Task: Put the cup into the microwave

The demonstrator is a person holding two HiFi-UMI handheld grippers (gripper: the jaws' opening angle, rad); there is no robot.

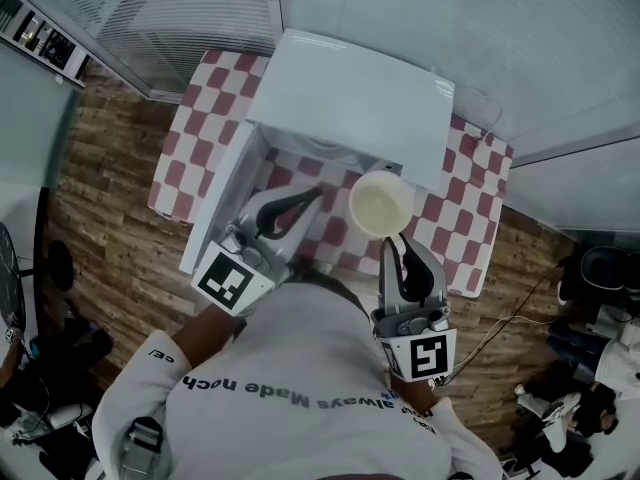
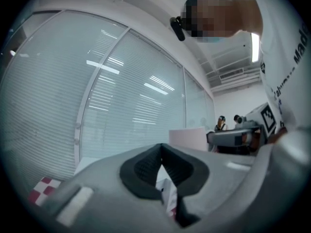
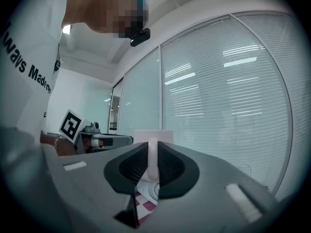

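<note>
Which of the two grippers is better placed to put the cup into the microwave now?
The right gripper: it is already shut on the handle of the cup, held in front of the microwave, whose door stands open. The left gripper is shut and empty.

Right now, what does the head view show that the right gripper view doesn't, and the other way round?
Head view only: the microwave with its door swung open, and the pale inside of the cup, seen from above.

Right gripper view only: the right gripper with its jaws closed on the cup's handle.

Both: the cup, the left gripper, the checkered cloth and the blinds.
</note>
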